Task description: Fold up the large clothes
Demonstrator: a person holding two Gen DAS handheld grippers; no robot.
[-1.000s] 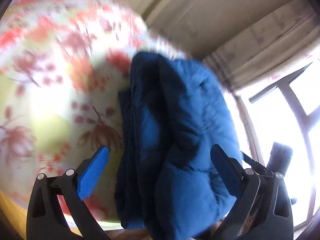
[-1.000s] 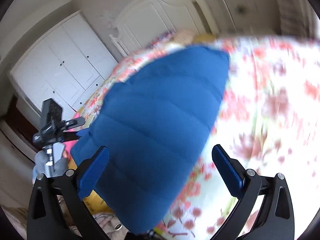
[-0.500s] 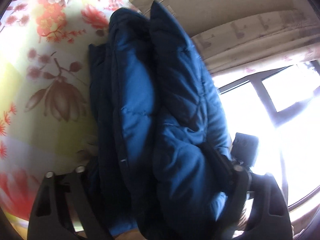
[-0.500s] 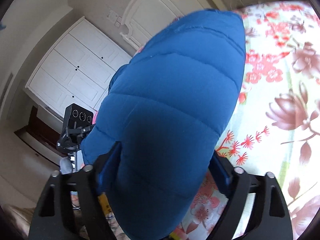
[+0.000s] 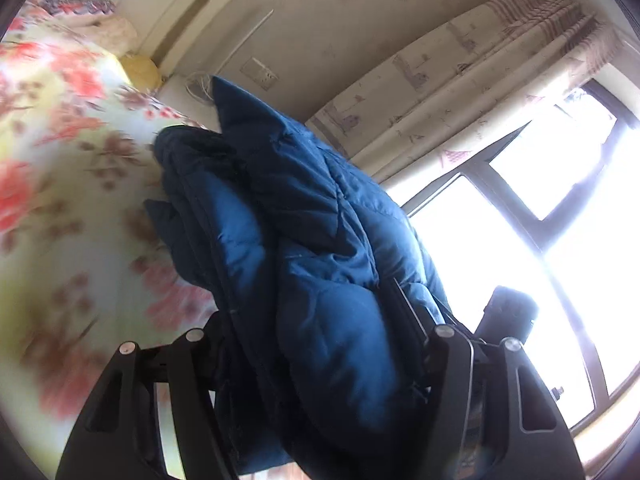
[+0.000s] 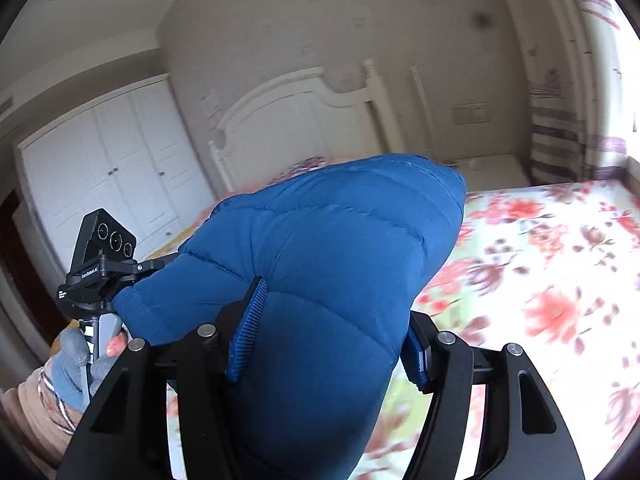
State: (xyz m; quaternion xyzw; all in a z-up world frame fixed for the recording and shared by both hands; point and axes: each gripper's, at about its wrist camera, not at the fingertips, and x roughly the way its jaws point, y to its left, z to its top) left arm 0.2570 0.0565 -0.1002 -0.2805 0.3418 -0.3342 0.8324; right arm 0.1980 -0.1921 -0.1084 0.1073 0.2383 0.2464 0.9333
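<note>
A folded blue puffer jacket is held up off the floral bedspread. My left gripper is shut on one end of the folded bundle, its pads hidden in the fabric. My right gripper is shut on the other end of the jacket, blue pads pressing its sides. The left gripper and the gloved hand holding it show at the left of the right wrist view.
The bed's floral cover lies below. A white headboard and white wardrobe stand behind. Pillows lie at the head of the bed. A curtain and bright window are on the right.
Both grippers closed on the jacket's ends and lifted the folded bundle off the bedspread. The views have tilted up toward the walls and window.
</note>
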